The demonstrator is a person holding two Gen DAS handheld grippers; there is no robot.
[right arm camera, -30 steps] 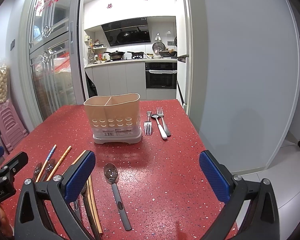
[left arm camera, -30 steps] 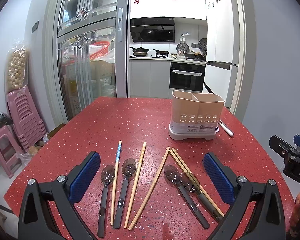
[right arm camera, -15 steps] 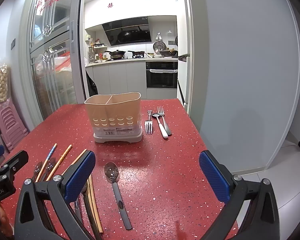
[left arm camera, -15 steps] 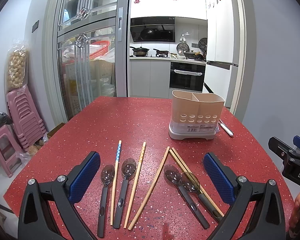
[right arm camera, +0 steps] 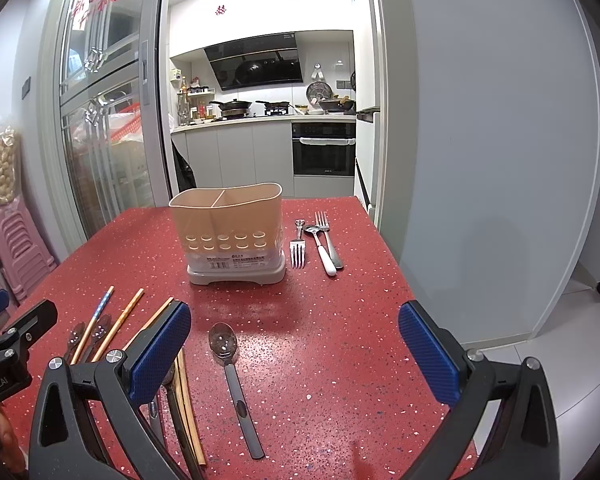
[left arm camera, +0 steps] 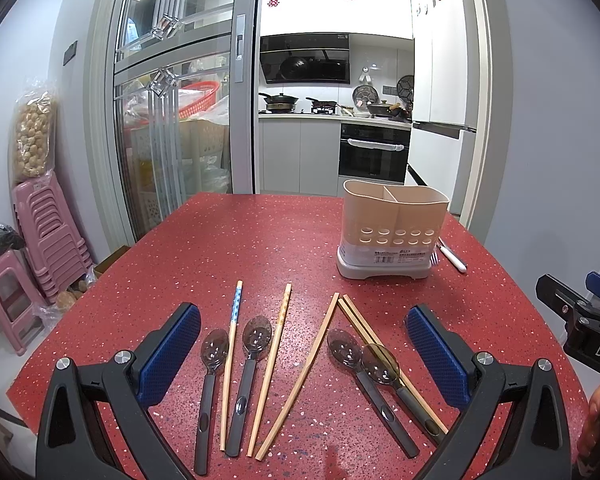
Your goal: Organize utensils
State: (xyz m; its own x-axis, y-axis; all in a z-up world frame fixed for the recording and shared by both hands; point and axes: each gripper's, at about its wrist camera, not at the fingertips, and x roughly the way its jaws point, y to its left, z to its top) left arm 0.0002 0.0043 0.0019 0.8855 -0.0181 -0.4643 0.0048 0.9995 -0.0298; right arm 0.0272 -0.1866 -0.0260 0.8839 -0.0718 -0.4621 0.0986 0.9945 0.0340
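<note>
A beige two-compartment utensil holder (left arm camera: pixel 394 232) (right arm camera: pixel 230 232) stands upright on the red table. Several wooden chopsticks (left arm camera: pixel 274 364) and grey-handled spoons (left arm camera: pixel 248 376) lie in front of my left gripper (left arm camera: pixel 302 356), which is open and empty above them. One chopstick has a blue patterned end (left arm camera: pixel 236 304). My right gripper (right arm camera: pixel 294 350) is open and empty over a single grey-handled spoon (right arm camera: pixel 234 376). Two metal forks (right arm camera: pixel 298 246) and a white-handled spoon (right arm camera: pixel 322 250) lie right of the holder.
The red speckled table (right arm camera: pixel 340 340) ends at the right near a grey wall. Pink stools (left arm camera: pixel 28 248) stand on the floor to the left. A kitchen with an oven (left arm camera: pixel 372 152) lies behind. The right gripper's body (left arm camera: pixel 580 320) shows at the left view's right edge.
Both grippers stay open. The right wrist view has shifted slightly, with the holder a little nearer. Nothing on the table has moved.
</note>
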